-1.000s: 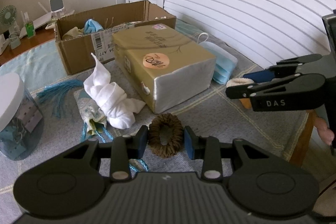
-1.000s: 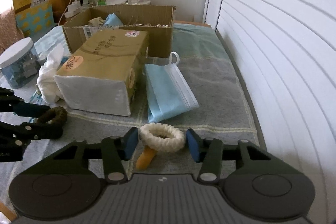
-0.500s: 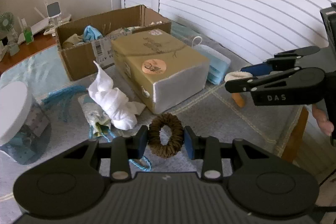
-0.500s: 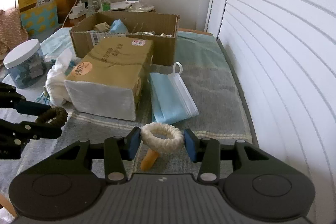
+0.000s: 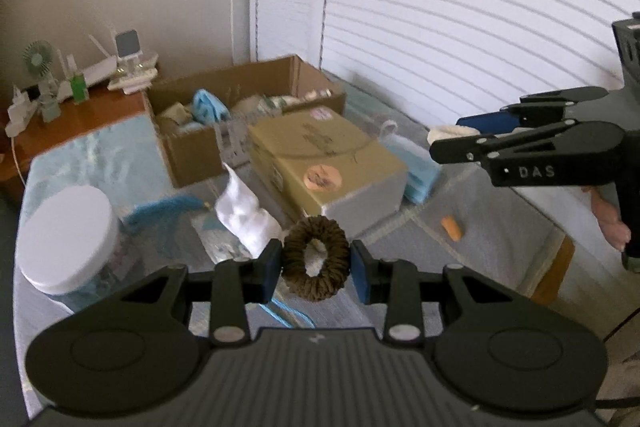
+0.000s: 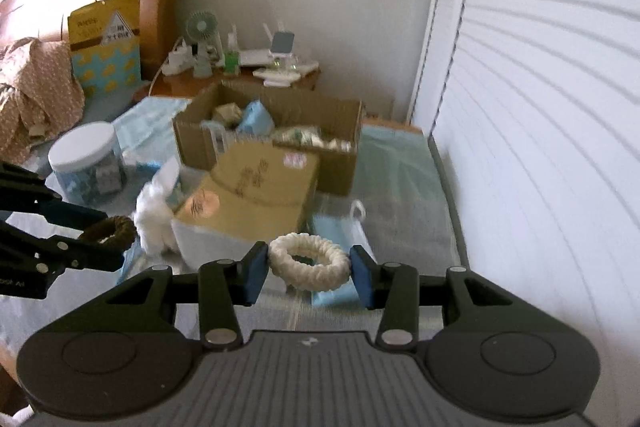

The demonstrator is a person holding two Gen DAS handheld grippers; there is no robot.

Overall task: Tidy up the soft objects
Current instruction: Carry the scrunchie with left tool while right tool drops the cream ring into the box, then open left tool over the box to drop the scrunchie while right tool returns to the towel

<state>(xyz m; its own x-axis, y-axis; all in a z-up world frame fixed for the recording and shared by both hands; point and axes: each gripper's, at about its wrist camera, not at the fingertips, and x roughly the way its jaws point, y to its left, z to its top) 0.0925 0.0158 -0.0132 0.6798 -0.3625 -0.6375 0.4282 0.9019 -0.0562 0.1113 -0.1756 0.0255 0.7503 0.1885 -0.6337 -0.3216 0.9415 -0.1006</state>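
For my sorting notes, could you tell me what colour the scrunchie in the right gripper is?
Cream white scrunchie, clearest in the right wrist view.

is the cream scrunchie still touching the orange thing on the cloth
Apart. The left wrist view shows the cream scrunchie raised in the right gripper, the orange piece lying alone below.

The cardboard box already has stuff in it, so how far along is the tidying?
Partly done: the cardboard box already holds several soft items. In hand: the left gripper clamps a brown scrunchie, the right gripper a cream scrunchie. Left out: the white cloth and blue masks.
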